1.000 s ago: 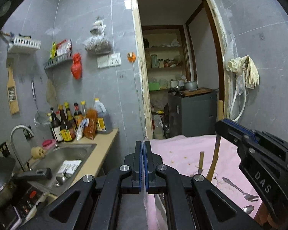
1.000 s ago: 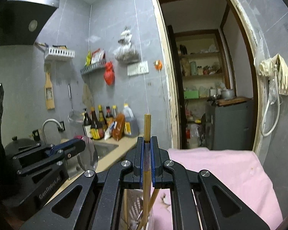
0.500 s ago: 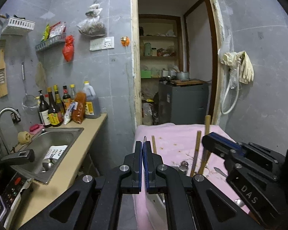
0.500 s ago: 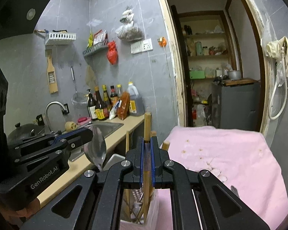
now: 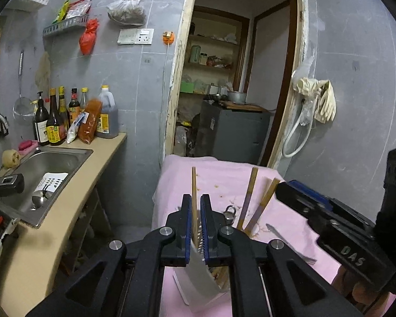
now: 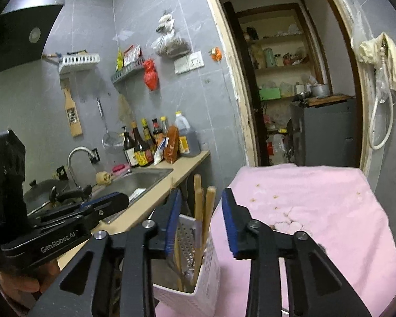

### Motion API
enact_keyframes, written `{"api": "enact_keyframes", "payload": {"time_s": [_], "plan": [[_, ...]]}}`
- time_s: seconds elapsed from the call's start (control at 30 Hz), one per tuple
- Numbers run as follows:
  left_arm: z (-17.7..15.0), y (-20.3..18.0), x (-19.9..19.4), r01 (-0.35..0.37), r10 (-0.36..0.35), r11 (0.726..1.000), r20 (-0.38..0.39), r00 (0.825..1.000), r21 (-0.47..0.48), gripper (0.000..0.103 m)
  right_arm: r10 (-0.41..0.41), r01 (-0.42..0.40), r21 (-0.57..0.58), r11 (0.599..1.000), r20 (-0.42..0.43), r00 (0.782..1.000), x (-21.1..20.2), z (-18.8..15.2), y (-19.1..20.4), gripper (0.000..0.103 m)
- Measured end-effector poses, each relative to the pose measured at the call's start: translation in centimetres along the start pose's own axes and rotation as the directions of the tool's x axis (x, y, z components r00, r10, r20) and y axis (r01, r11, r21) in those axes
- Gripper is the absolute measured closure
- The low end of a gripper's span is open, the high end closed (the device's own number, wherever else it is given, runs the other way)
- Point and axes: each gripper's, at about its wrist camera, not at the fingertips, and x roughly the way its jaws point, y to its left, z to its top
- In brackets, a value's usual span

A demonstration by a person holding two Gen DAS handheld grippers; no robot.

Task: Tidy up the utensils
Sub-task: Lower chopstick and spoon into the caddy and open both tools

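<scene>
The right gripper [image 6: 202,219] was opening, its chopstick [image 6: 209,206] dropped into the white utensil holder [image 6: 206,272] on the pink-clothed counter [image 6: 316,211]. The left gripper [image 5: 195,227] began parting around another chopstick [image 5: 194,185]: both deliveries looked done.

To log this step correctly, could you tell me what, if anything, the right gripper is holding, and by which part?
Nothing: the right gripper jaws are opening, and the chopsticks stand free between them in the holder.
</scene>
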Motion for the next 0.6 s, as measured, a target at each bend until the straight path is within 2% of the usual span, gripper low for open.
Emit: {"api": "enact_keyframes", "payload": {"time_s": [0.03, 0.1, 0.17, 0.33, 0.5, 0.6], "plan": [[0.1, 0.0, -0.1, 0.002, -0.002, 1.000, 0.006, 1.000, -0.008, 0.094, -0.009, 0.009, 0.004, 1.000, 0.010, 1.000, -0.5, 0.3, -0.2, 0.067], [0.4, 0.0, -0.4, 0.010, -0.010, 1.000, 0.020, 1.000, -0.022, 0.082, -0.035, 0.035, 0.013, 0.999, 0.039, 0.999, -1.6, 0.9, -0.6, 0.056], [0.6, -0.4, -0.7, 0.016, -0.015, 0.999, 0.041, 0.999, -0.029, 0.072, -0.065, 0.064, 0.015, 0.998, 0.062, 0.996, -2.5, 1.5, -1.0, 0.051], [1.0, -2.0, -1.1, 0.027, -0.025, 1.000, 0.073, 0.997, -0.015, 0.054, -0.155, 0.155, 0.012, 0.988, 0.108, 0.982, -4.9, 2.8, -2.4, 0.030], [1.2, -4.2, -1.1, 0.008, -0.011, 1.000, 0.097, 0.995, 0.025, 0.020, -0.272, 0.275, -0.006, 0.961, 0.129, 0.954, -7.3, 3.5, -4.3, 0.004], [1.2, -5.8, -1.1, -0.009, 0.002, 0.998, 0.113, 0.994, 0.057, 0.005, -0.330, 0.335, -0.013, 0.942, 0.137, 0.934, -8.4, 3.8, -5.4, 0.001]]}}
